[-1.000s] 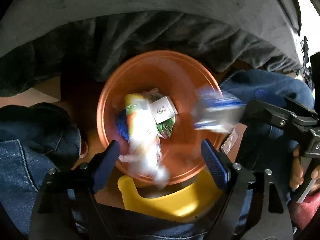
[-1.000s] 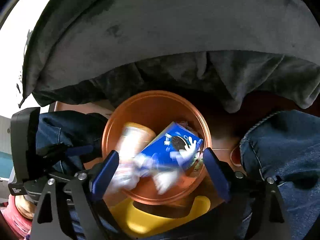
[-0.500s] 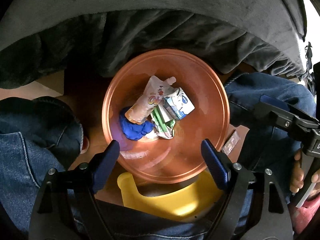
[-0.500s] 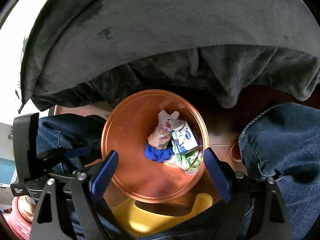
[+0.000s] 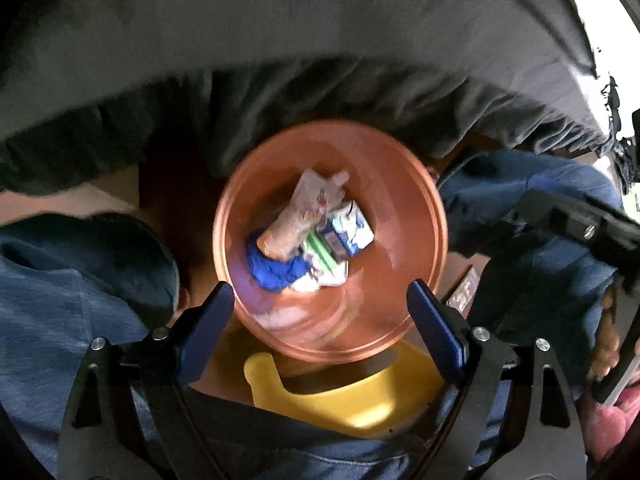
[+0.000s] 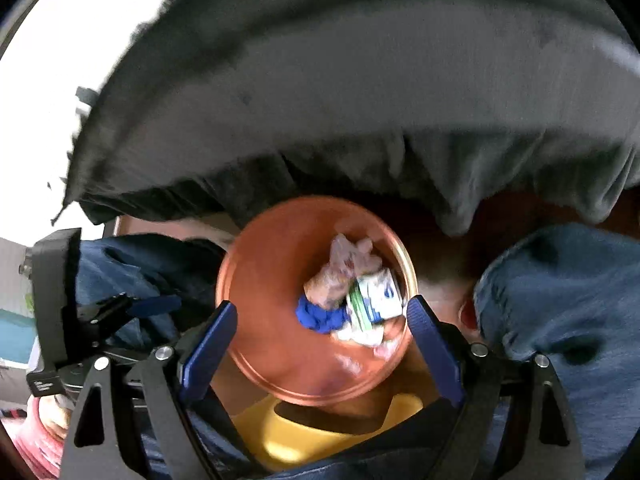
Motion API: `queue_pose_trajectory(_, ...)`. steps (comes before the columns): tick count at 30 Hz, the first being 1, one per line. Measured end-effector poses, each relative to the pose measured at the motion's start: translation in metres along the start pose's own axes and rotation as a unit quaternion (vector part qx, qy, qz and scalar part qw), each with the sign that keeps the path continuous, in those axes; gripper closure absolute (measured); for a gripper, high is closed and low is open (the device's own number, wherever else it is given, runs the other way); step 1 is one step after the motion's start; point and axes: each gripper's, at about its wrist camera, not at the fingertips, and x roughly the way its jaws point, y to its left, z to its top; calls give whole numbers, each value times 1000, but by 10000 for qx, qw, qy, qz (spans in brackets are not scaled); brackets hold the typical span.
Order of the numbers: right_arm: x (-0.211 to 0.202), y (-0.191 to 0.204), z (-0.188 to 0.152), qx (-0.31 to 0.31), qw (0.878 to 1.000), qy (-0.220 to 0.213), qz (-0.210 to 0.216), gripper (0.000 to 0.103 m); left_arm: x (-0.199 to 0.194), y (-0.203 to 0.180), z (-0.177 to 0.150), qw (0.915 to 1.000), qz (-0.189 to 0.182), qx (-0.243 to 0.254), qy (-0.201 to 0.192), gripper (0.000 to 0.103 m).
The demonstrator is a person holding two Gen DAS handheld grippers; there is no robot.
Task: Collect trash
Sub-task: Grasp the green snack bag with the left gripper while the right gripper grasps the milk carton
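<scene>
- Dark grey cloth (image 5: 280, 60) drapes across the top of both views, with brown floor below and the person's denim-clad legs (image 5: 60, 280) to either side.
- At left, the left gripper (image 5: 320, 312) hangs above the orange bin (image 5: 416, 264), its jaws spread wide with nothing between them.
- In the middle, the trash lies inside the bin: a pale spouted pouch (image 5: 308, 212) on top of a blue crumpled wrapper (image 5: 276, 272), beside a green-and-white packet (image 5: 326, 258) and a small blue-and-white carton (image 5: 354, 226). A yellow object (image 5: 344, 396) sits just under the bin's near rim.
- At right, the right gripper (image 6: 320, 328) also hovers over the bin, jaws wide apart and empty.
- A second ago two items were blurred in mid-fall from the jaws; half a second ago they had landed, and the pile now looks unchanged.
- Both views now smear and the bin appears a little smaller, so the grippers seem to be lifting away. This drop looks complete; any further trash lies out of view.
</scene>
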Motion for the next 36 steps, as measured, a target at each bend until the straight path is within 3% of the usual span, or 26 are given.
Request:
queue_pose_trajectory(3, -37, 8, 17, -266, 9976, -630, -36, 14, -35, -9, 7, 9984, 134, 146, -523, 15)
queue_pose_trajectory(7, -86, 14, 47, -619, 9839, -1650, -293, 6, -77, -19, 16, 9922, 326, 271, -1175, 12)
queue_pose_trajectory(13, -119, -4, 112, -614, 9621, -2581, -634, 6, -123, -29, 33, 9800, 517, 410, -1878, 12)
queue_pose_trajectory(18, -116, -26, 172, -544, 9510, -2891, -956, 6, -141, -29, 47, 9723, 588, 397, -2226, 12)
queue_pose_trajectory(26, -90, -51, 268, -529, 9443, -2967, -1317, 6, -139, -28, 75, 9740, 335, 302, -2220, 12)
queue_pose_trajectory(29, -80, -55, 286, -570, 9458, -2904, -1338, 17, -140, -28, 86, 9736, 268, 268, -2253, 12)
queue_pose_trajectory(31, -76, -54, 292, -618, 9498, -2779, -1298, 49, -142, -29, 93, 9729, 239, 264, -2284, 12)
queue_pose_trajectory(33, -72, -54, 294, -615, 9559, -2612, -1193, 65, -143, -30, 98, 9722, 221, 241, -2319, 12)
queue_pose_trajectory(36, -76, -51, 289, -642, 9552, -2619, -1222, 70, -146, -29, 106, 9719, 76, 163, -2349, 12)
